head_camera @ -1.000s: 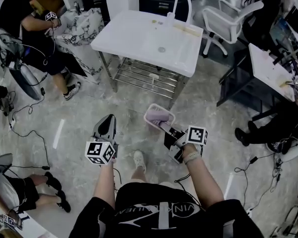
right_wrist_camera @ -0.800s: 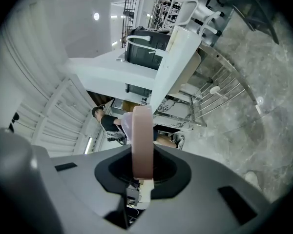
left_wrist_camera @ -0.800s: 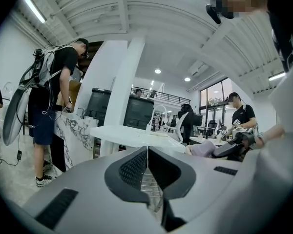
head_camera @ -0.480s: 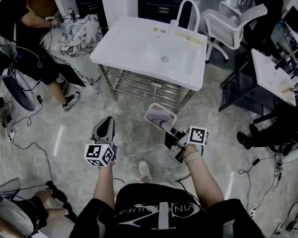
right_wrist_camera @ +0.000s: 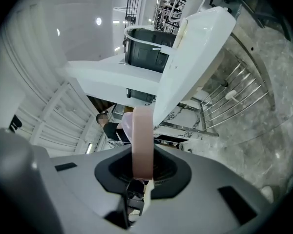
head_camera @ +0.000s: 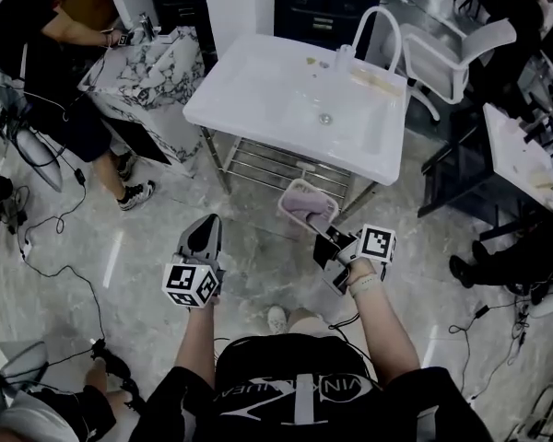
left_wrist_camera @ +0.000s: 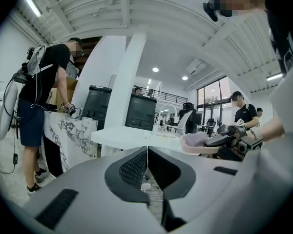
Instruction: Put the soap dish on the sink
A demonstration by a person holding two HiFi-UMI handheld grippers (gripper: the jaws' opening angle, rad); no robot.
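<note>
The pink soap dish [head_camera: 308, 205] hangs over the floor just in front of the white sink [head_camera: 276, 90], below its front edge. My right gripper [head_camera: 319, 228] is shut on the dish's near rim. Seen edge-on in the right gripper view, the dish [right_wrist_camera: 142, 138] stands as a pink band between the closed jaws of the right gripper [right_wrist_camera: 142, 172], and the sink [right_wrist_camera: 195, 48] rises tilted beyond it. My left gripper [head_camera: 206, 224] is to the left of the dish, shut and holding nothing. In the left gripper view the left gripper [left_wrist_camera: 146, 152] has its jaws together, with the dish [left_wrist_camera: 198, 141] to their right.
A curved white faucet [head_camera: 380, 21] stands at the sink's far edge, and a metal rack [head_camera: 276, 162] sits under the basin. A marble-patterned counter [head_camera: 143, 63] with a person at it is at left, a white chair [head_camera: 452, 44] and a desk [head_camera: 516, 150] at right. Cables trail across the floor.
Both grippers have come closer to the sink, which now fills more of the head view. The right gripper still holds the dish, and the left stays shut.
</note>
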